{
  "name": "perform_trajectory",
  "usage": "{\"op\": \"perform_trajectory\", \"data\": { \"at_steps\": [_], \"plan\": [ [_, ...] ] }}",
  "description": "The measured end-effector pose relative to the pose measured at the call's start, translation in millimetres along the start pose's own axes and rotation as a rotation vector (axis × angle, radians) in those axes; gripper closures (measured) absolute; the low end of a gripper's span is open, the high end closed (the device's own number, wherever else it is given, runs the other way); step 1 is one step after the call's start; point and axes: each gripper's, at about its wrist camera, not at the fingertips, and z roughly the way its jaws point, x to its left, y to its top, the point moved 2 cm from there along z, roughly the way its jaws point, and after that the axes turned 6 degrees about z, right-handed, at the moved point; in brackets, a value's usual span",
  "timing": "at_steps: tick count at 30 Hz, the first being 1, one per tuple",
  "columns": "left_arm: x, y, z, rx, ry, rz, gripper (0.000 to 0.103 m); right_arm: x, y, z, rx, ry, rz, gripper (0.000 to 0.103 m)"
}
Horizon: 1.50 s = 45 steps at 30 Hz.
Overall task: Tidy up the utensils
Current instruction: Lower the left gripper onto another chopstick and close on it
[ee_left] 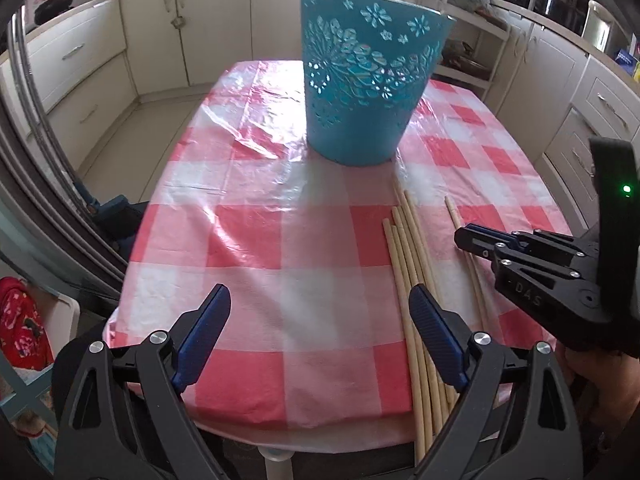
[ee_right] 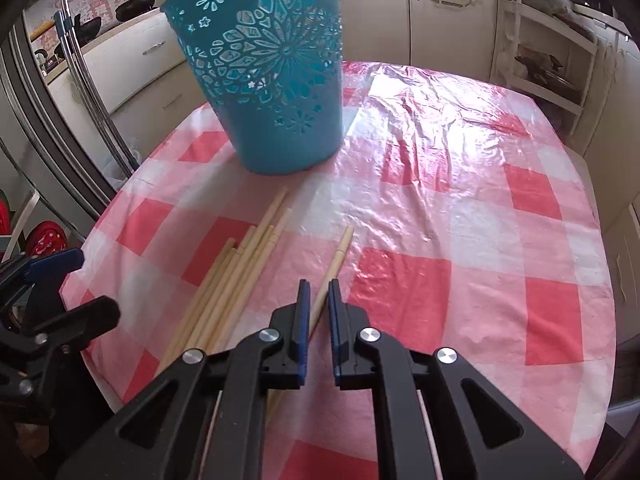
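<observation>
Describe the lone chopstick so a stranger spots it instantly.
Start at the teal basket on the checked tablecloth. In front of it lies a bundle of chopsticks. The lone chopstick lies apart on the bundle's right, running between the right gripper fingers.

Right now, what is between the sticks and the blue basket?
Nothing, only bare checked cloth between the sticks and basket; the right wrist view shows it.

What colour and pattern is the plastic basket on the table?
The tall plastic basket is teal-blue with cut-out flower patterns, clearest in the right wrist view.
</observation>
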Motion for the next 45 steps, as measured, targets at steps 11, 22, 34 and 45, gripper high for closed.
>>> {"op": "perform_trajectory", "data": {
  "at_steps": [11, 22, 34, 45],
  "plan": [
    [-20, 7, 40, 0.086, 0.074, 0.075, 0.016, -18, -7, -6, -0.031, 0.087, 0.075, 0.093],
    [-28, 18, 44, 0.094, 0.03, 0.125, 0.047, -27, -6, -8, -0.028, 0.115, 0.1, 0.093],
    [-12, 32, 50, 0.134, -0.095, 0.078, 0.098, -22, 10, 0, 0.023, 0.063, 0.053, 0.088],
    [6, 45, 1, 0.048, -0.182, 0.011, 0.098, -20, 5, 1, -0.008, 0.035, 0.021, 0.089]
  ]
}}
